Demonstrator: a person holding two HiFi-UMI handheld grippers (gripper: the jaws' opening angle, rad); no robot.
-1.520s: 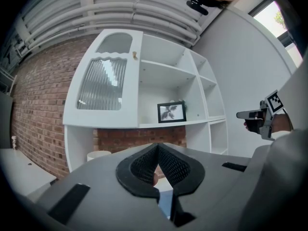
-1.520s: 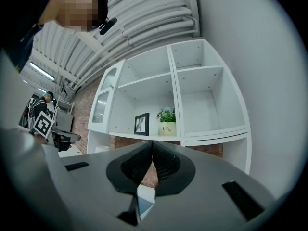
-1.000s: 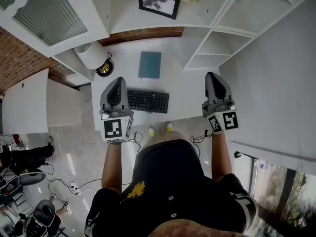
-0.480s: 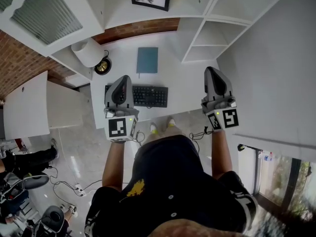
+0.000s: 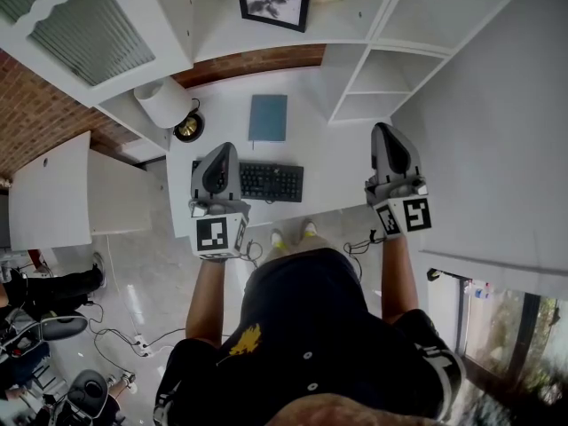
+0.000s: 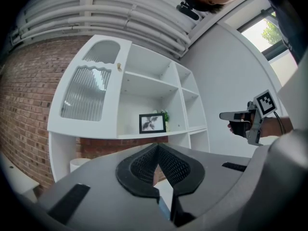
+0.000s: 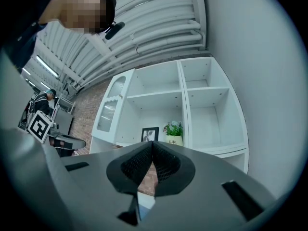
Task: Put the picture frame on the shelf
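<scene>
Left hand-held gripper (image 6: 156, 147): pads pressed together at the tips, nothing between them; held level in front of the shelf unit.
Right hand-held gripper (image 7: 152, 144): pads pressed together, nothing gripped; well apart from the left one.
Picture frame (image 5: 273, 5): upright on the shelf (image 5: 232, 34), in the open compartment beside the fluted-glass door (image 5: 89, 29); apart from both grippers.
Neighbour on shelf: potted plant (image 7: 173, 131) just beside the frame, in a white pot marked "Life".
Between grippers and shelf: white tabletop (image 5: 319, 149) carrying a keyboard (image 5: 273, 182), a teal notebook (image 5: 268, 117), a white cylinder (image 5: 166, 102) and a round brass-coloured object (image 5: 188, 128) touching or just beside the cylinder.
Overlap: left end of the keyboard covered by the left gripper in the head view.
Cut off: potted plant clipped by the top edge of the head view.
Hard to make out: print inside the frame, a dark leafy shape only; kind of the brass-coloured object.
Partly hidden: person's shoes (image 5: 272, 236), visible at the tabletop's near edge above the torso.
Room: brick wall (image 5: 35, 105) behind and left of the shelf unit, plain white wall on the right, glossy pale floor (image 5: 142, 273) with cables (image 5: 111, 331) at lower left.
</scene>
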